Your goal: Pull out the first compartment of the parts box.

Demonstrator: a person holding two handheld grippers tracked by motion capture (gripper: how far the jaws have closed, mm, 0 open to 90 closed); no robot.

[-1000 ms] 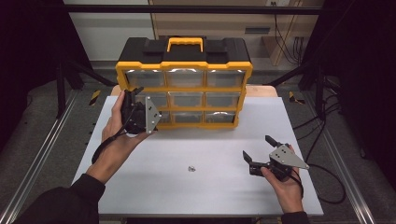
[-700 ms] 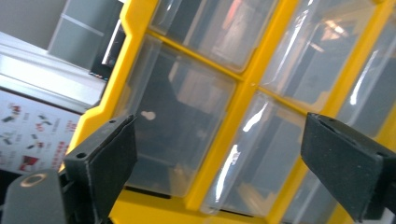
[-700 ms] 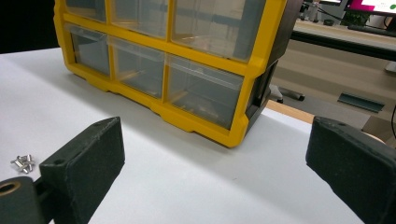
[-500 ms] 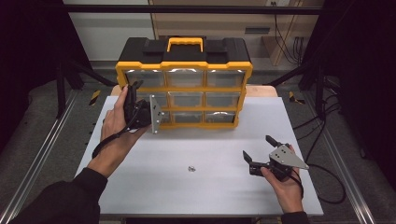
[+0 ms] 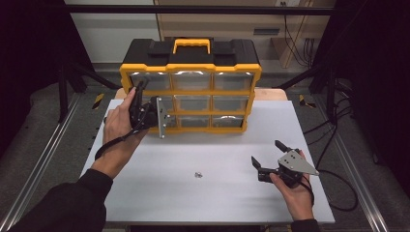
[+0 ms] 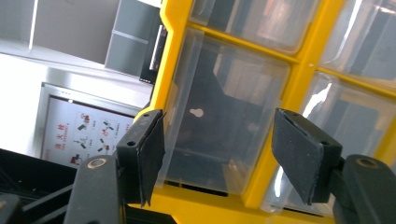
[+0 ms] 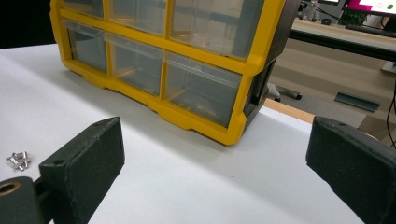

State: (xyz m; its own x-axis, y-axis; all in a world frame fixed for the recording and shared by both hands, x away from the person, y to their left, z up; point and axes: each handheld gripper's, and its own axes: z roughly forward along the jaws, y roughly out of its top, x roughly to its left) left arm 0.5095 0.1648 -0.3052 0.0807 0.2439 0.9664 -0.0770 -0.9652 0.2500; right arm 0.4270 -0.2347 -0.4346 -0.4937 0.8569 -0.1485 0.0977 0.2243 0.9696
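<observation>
The left gripper [image 5: 153,117] is closing its jaws around a clear drawer [image 6: 224,116] at the organizer's [image 5: 191,72] left – to pull it. The right gripper [image 5: 268,157] is waiting, jaws open, near the small screws [image 5: 197,174].

My work surface is a white table [image 5: 212,193], pale and flat, with a strip of wooden top [image 5: 273,93] showing along its far edge. Standing on it at the far side, a little left of the middle, is a yellow and black drawer cabinet [image 5: 191,84] with clear drawers. Nearer to me, close to the middle of the table, lies a small cluster of metal parts [image 5: 197,174], well apart from the cabinet.
</observation>
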